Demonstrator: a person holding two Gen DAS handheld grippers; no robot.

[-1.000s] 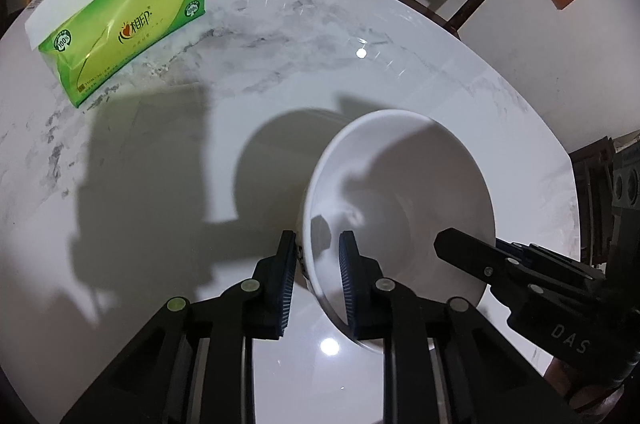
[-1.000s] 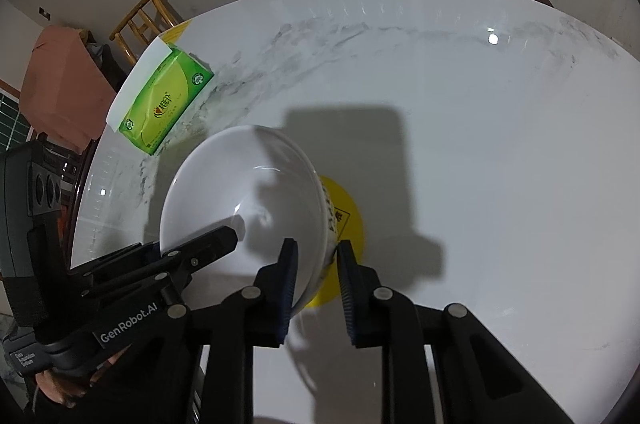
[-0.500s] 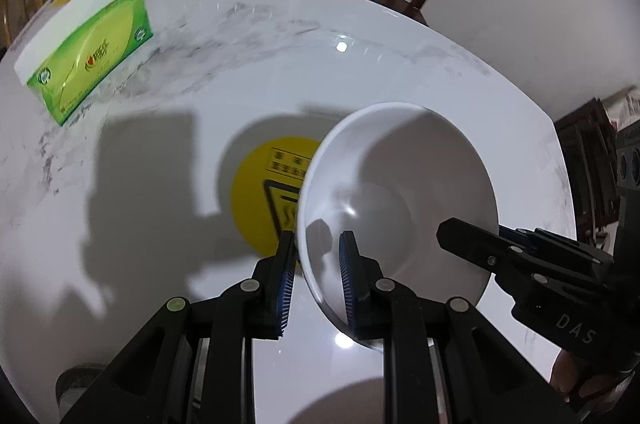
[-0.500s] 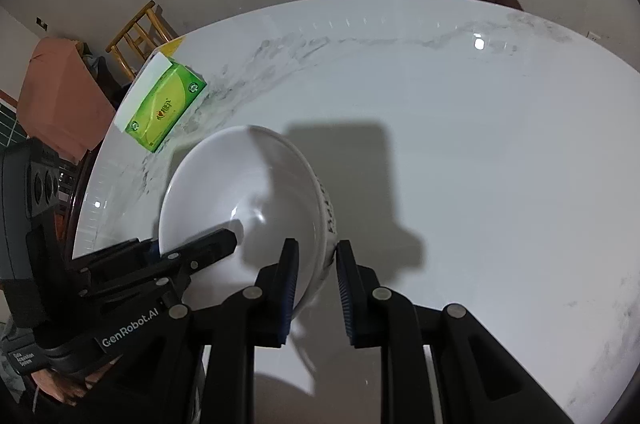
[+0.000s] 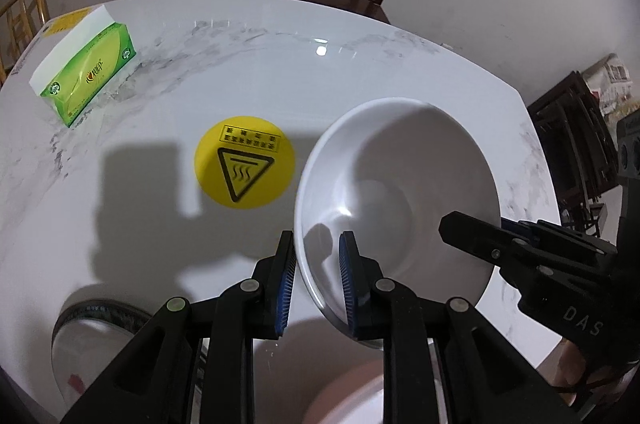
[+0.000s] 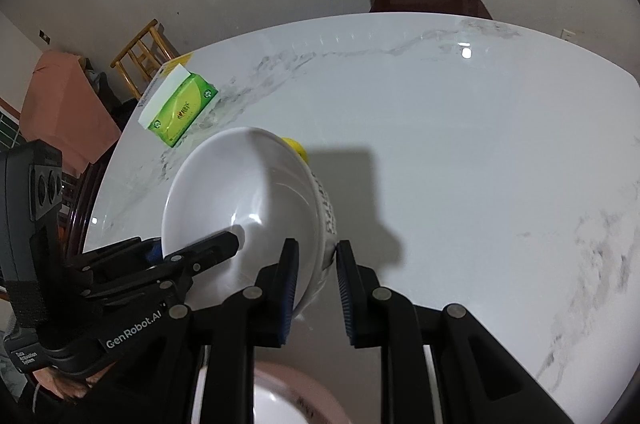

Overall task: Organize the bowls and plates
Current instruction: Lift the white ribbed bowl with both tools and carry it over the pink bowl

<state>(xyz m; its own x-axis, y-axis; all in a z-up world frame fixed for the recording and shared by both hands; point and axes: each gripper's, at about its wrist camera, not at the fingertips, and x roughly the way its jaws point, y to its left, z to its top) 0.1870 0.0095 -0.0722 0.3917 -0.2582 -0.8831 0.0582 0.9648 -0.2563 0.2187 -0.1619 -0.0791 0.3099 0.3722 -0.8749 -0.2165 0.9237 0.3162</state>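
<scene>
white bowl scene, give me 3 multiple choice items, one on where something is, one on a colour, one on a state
1. Where does the tissue pack lie on the marble table?
A. beside the bowl's base
B. at the far left edge
C. on the chair seat

2. What colour is the round sticker with the heat warning triangle?
A. red
B. blue
C. yellow

3. How is the white bowl held?
A. by both grippers, each pinching the rim
B. by the left gripper alone
C. by neither, it lies flat on the table

Answers:
1 B, the green pack lies by the far left edge, apart from the bowl.
2 C, the disc is yellow with a black triangle.
3 A, the left gripper and the right gripper have their jaws astride opposite parts of the rim, bowl tilted.
</scene>
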